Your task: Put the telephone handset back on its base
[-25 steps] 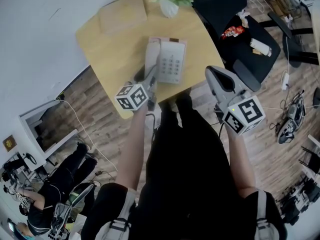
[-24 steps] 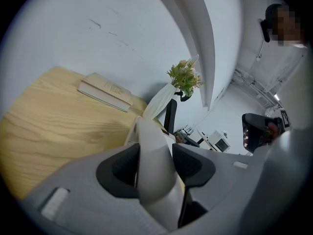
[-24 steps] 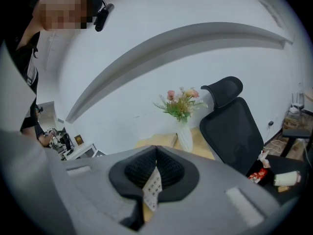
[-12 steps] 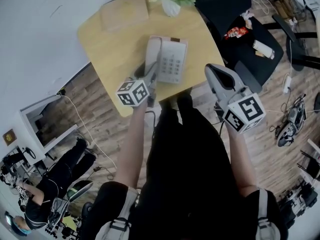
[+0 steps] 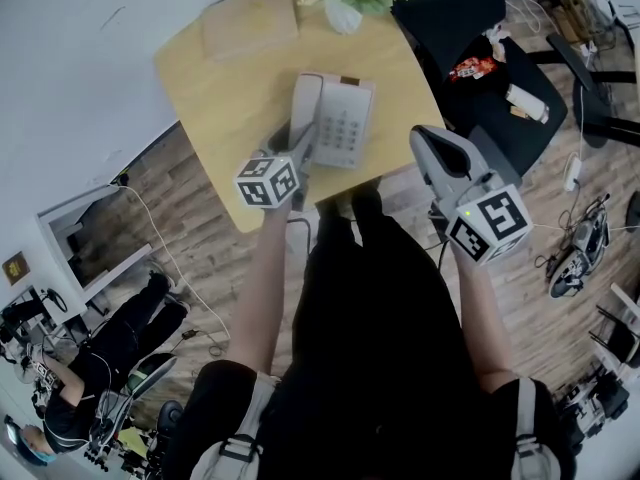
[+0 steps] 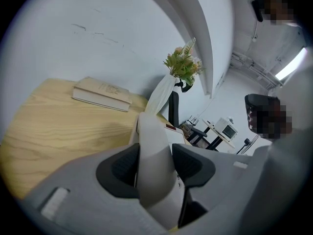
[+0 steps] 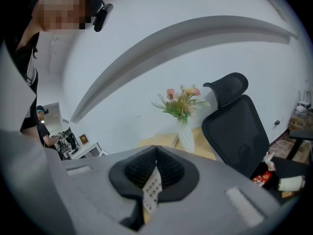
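Left hand-held gripper (image 5: 299, 155) grips the near end of the white handset (image 5: 305, 108), its jaws clamped against both sides of the shaft (image 6: 154, 146). The handset lies along the 9 o'clock side of the base (image 5: 346, 123), over the cradle, on the wooden tabletop (image 5: 215, 93). Whether it is fully seated cannot be told. Right hand-held gripper (image 5: 432, 146) hangs off the tabletop edge at 4 o'clock from the base, jaws together on nothing (image 7: 155, 173).

To finish the step well, keep the handset parallel to the keypad's edge. Press both ends down into their recesses before spreading the jaws, then withdraw toward 6 o'clock so the pads do not drag it out.
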`<action>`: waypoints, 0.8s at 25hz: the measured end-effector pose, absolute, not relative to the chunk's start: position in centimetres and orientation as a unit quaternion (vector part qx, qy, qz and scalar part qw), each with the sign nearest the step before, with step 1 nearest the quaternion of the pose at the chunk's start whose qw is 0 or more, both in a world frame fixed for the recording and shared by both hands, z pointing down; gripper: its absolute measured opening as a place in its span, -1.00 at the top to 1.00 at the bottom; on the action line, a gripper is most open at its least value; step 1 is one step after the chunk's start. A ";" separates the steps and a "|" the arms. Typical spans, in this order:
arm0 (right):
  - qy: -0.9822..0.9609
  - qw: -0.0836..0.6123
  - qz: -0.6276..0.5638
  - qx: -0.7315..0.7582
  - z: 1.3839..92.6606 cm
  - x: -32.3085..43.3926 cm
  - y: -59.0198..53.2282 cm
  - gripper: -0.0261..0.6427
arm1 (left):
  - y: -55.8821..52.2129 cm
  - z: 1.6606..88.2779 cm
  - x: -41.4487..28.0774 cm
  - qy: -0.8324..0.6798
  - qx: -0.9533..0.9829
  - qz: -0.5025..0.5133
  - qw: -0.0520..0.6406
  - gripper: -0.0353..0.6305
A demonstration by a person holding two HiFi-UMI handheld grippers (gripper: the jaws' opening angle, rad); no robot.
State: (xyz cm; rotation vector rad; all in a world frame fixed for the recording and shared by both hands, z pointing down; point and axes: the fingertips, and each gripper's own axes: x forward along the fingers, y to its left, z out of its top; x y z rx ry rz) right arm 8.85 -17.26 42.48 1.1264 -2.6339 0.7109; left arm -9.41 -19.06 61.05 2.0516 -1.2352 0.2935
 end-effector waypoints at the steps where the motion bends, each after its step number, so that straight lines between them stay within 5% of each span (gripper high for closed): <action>1: -0.888 0.095 0.240 0.380 42.5 8.9 -17.2 0.91 | -19.0 61.2 -9.4 -0.478 0.795 0.117 0.356 0.24; 20: -0.884 0.097 0.242 0.388 42.8 9.5 -16.7 0.91 | -19.3 63.1 -9.2 -0.472 0.803 0.164 0.324 0.24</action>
